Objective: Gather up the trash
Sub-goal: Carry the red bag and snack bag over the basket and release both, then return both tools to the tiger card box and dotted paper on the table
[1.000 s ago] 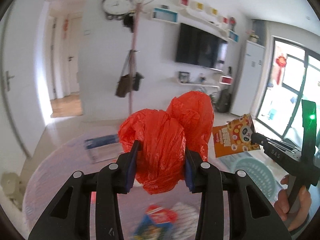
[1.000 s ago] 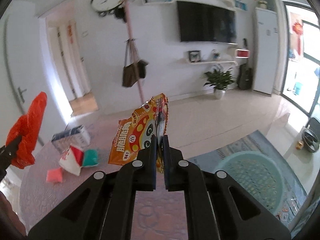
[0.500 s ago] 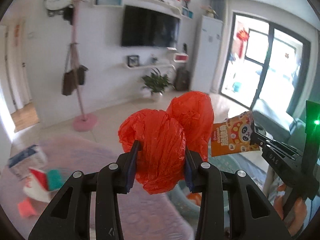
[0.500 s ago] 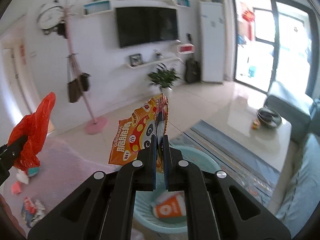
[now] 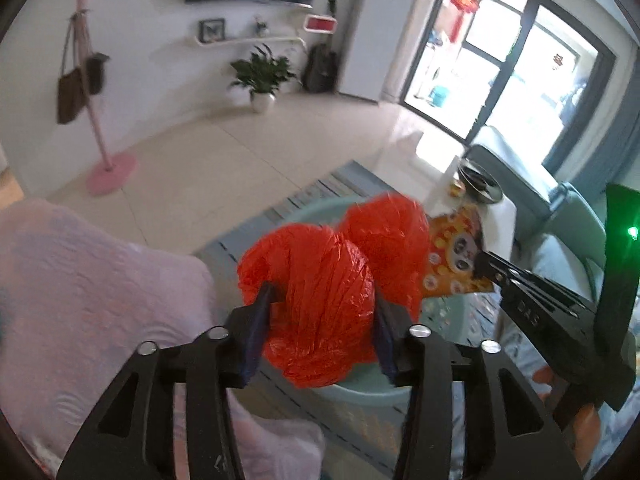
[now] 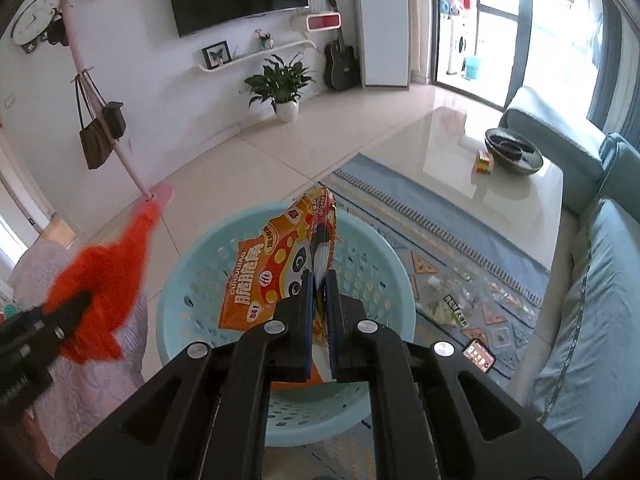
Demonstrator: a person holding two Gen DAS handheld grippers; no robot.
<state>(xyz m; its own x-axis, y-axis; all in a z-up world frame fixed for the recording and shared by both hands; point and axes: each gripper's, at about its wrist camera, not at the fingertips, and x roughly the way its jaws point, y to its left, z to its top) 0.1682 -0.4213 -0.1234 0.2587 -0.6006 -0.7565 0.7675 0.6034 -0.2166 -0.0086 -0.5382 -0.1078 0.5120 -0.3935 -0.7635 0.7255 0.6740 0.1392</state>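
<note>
My left gripper [image 5: 320, 316] is shut on a crumpled red plastic bag [image 5: 320, 280] and holds it in the air above the near rim of a light blue laundry basket [image 5: 304, 210]. My right gripper [image 6: 318, 292] is shut on an orange snack packet with a panda face [image 6: 272, 272] and holds it over the basket [image 6: 192, 276]. The bag also shows in the right wrist view [image 6: 104, 276], at the left over the table edge. The packet shows in the left wrist view [image 5: 456, 256], to the right of the bag.
A table with a pink patterned cloth [image 5: 88, 280] is at the left. A blue rug [image 6: 440, 240] lies under the basket, with a phone [image 6: 479, 355] on it. A glass coffee table [image 6: 480, 160], a blue sofa [image 6: 592, 300] and a pink coat stand [image 6: 120, 152] are around.
Both grippers have swung to the right, away from the table, and tilted down. The basket now lies directly under the packet and the bag. Both grips are unchanged.
</note>
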